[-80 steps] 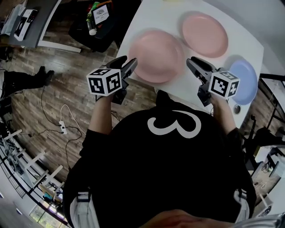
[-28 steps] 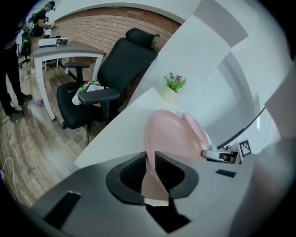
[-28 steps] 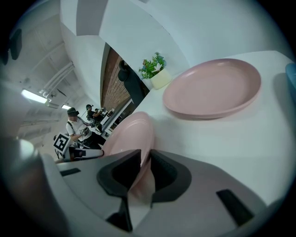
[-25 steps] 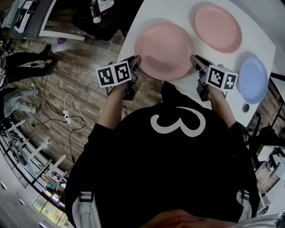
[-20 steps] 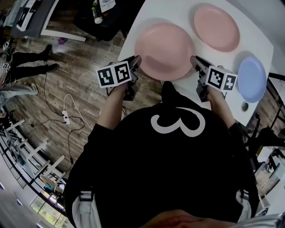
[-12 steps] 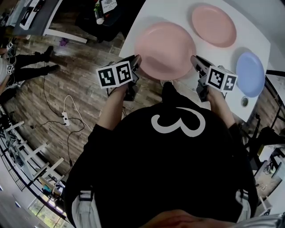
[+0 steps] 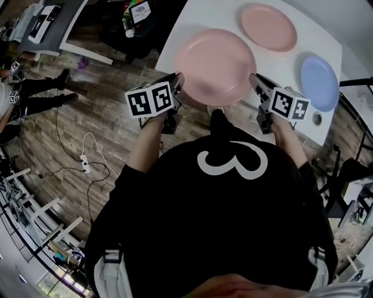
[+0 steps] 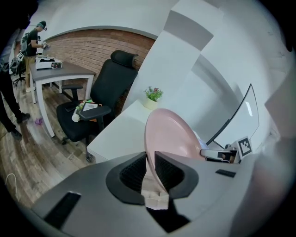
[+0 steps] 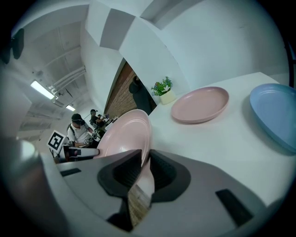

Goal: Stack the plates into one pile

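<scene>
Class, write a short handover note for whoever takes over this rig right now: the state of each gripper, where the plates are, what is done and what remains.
Left gripper: shut on the left rim of the held pink plate.
Right gripper: shut on the opposite rim of the same plate.
Plates: the held pink plate hangs between both grippers, apparently raised off the white table. The second pink plate and the blue plate lie apart on the table, each alone.
Done: one plate gripped; no pile yet.
Left: set it onto one of the other plates, then bring the third onto the same pile.
</scene>
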`<state>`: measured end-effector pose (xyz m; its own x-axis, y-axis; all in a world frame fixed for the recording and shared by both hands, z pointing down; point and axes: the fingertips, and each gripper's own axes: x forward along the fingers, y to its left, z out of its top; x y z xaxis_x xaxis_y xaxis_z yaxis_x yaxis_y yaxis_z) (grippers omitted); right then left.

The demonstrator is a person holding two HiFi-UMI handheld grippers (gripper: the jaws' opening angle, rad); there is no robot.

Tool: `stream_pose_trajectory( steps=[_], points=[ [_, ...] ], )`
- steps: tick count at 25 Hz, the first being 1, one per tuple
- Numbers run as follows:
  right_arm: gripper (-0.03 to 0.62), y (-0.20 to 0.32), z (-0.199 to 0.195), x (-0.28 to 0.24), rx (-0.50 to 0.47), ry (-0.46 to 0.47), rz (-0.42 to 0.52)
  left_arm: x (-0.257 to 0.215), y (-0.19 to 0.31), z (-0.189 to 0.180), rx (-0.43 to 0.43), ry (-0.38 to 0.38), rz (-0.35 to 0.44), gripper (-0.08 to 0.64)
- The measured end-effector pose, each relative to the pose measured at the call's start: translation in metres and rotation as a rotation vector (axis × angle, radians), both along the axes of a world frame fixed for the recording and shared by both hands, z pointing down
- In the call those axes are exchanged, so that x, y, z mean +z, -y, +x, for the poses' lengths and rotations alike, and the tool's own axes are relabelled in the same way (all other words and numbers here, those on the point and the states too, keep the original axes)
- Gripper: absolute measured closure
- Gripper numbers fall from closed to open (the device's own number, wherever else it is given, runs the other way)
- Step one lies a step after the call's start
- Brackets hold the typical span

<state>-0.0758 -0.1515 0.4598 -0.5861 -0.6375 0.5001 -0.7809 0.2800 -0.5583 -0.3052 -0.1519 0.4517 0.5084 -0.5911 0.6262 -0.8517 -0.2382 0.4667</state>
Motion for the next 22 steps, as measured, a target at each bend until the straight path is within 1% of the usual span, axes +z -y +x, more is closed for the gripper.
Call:
stream_pose_trajectory(
  steps=[4, 10, 17, 20, 22],
  points=[
    [0.52, -0.016, 0.005, -0.013, 0.025, -0.007, 0.031, -0.012, -0.013, 0.004, 0.013, -0.003, 0.028, 0.491],
    [0.523, -0.04, 0.011, -0.033, 0.074, 0.011, 0.072, -0.031, -0.03, 0.01, 0.044, -0.01, 0.066, 0.492],
    [0.528, -0.055, 0.028, -0.046, 0.148, 0.0, 0.094, -0.038, -0.037, 0.026, 0.097, -0.006, 0.078, 0.492],
    [0.531, -0.055, 0.034, -0.049, 0.175, -0.018, 0.103, -0.038, -0.035, 0.03, 0.113, -0.021, 0.08, 0.492],
    [0.532, -0.055, 0.037, -0.05, 0.198, -0.013, 0.098, -0.041, -0.033, 0.033, 0.126, -0.032, 0.088, 0.492]
  ],
)
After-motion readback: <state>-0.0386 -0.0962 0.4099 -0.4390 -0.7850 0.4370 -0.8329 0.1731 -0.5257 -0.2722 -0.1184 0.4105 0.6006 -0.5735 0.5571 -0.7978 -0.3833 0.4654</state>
